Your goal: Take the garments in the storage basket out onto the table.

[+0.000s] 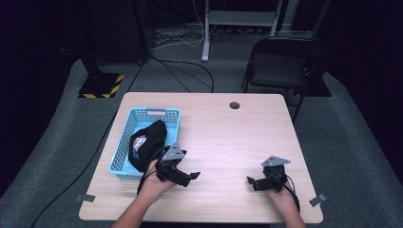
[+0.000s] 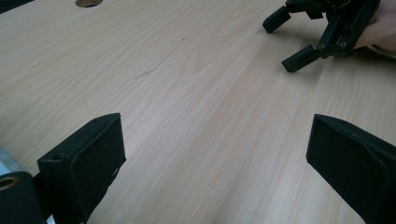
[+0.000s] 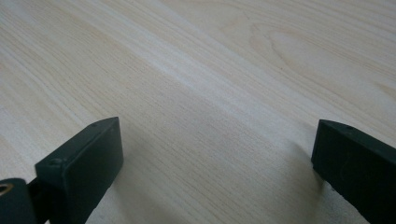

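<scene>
Basket [image 1: 124,164] with dark cloth [image 1: 148,142] beside left gripper [image 1: 194,175]; right gripper [image 1: 251,183] apart; both fingers released.

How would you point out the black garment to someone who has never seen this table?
Start at the wooden table, then go to the light blue slotted basket by its left edge. The black garment is bundled inside, spilling over the basket's right rim, a red-and-white print showing; it is the table's only cloth item.

- I see a light wooden table [image 1: 228,137] with a round cable hole [image 1: 234,105] near its far edge.
- A blue perforated basket [image 1: 124,142] rests directly on the table's left side.
- Grey tape tabs [image 1: 85,198] mark both near corners.
- In both gripper views I see bare woodgrain.
</scene>
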